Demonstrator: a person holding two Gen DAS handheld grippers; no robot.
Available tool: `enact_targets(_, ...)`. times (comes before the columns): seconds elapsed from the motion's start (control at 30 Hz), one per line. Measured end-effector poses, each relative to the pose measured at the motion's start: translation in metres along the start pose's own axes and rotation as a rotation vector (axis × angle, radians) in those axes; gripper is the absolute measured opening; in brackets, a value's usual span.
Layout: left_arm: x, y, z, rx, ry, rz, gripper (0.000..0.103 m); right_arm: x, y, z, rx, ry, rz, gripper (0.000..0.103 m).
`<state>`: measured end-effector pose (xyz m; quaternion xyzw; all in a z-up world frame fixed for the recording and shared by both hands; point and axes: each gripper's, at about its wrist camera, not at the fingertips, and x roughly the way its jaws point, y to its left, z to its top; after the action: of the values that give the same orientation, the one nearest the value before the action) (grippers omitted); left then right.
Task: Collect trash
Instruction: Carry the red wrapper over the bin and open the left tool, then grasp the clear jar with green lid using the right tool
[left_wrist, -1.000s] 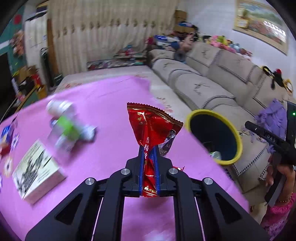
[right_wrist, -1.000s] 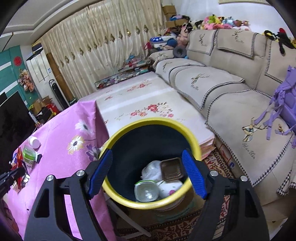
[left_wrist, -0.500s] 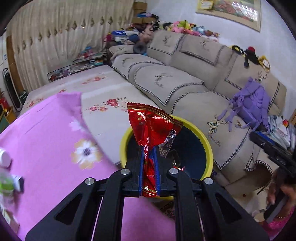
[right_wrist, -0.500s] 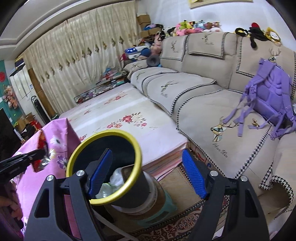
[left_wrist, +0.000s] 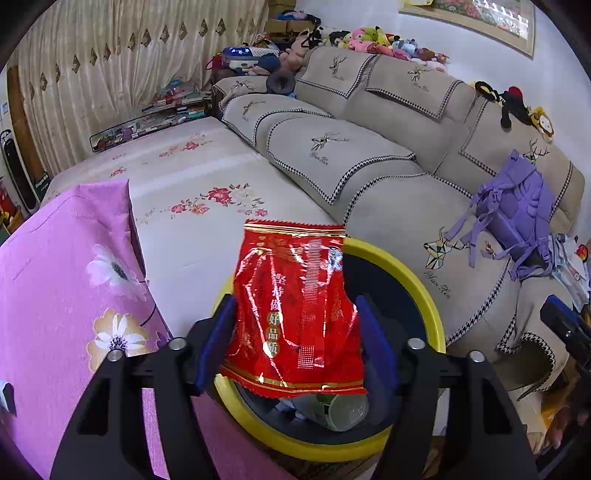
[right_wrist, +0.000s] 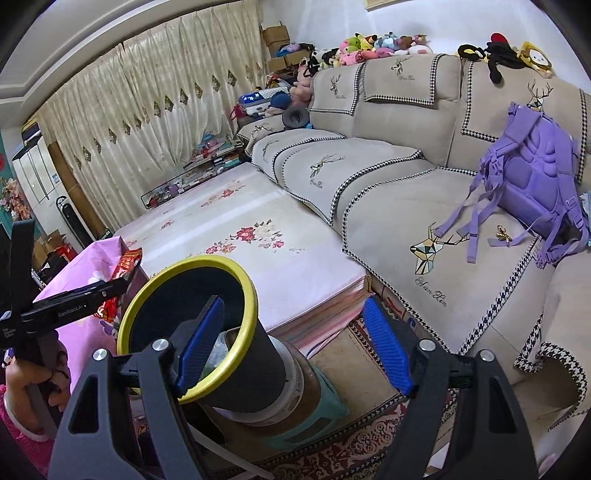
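While the pink flowered tablecloth (left_wrist: 66, 295) fills the left side of the left wrist view, the left gripper (left_wrist: 295, 339) sits just past its right edge with its blue pads spread wide apart. Between those pads hangs the red snack wrapper (left_wrist: 295, 314), broad face to the camera. Whether either pad touches it cannot be told. It is over the near left part of the yellow-rimmed bin (left_wrist: 424, 295), and a clear plastic bottle (left_wrist: 340, 406) lies inside the bin below it.

From the right wrist view, the left gripper (right_wrist: 122, 284) reaches in from the left edge, with the wrapper (right_wrist: 127, 264) showing red above and below its finger, at the bin's (right_wrist: 240, 284) left rim. The bin stands on a teal stool (right_wrist: 325, 410) beside the floral-covered platform (right_wrist: 258, 243). The right gripper (right_wrist: 291, 347) is empty, its jaws wide apart, the left pad overlapping the bin's rim. A purple backpack (right_wrist: 532, 184) rests on the beige sofa (right_wrist: 388, 177) at the right.
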<state>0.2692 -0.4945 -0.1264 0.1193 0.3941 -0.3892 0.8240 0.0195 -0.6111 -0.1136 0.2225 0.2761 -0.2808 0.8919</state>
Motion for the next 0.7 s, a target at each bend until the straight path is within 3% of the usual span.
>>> enact_targets(0.17, -0.016, 0.001, -0.001, 0.007, -0.032, -0.037, 0.087, 0.000, 0.003, -0.001, -0.003, -0.001, 0.005, 0.073)
enact_targets(0.4, -0.049, 0.001, 0.001, -0.014, -0.075, -0.066, 0.087, -0.013, 0.011, -0.002, -0.015, -0.019, 0.014, 0.073)
enact_targets(0.53, -0.097, 0.012, -0.005, -0.039, -0.148, -0.041, 0.088, -0.020, 0.018, -0.001, -0.031, -0.029, 0.022, 0.073)
enact_targets(0.7, -0.170, 0.037, -0.034, -0.097, -0.246, 0.036, 0.098, -0.021, 0.036, -0.001, -0.067, -0.022, 0.059, 0.073)
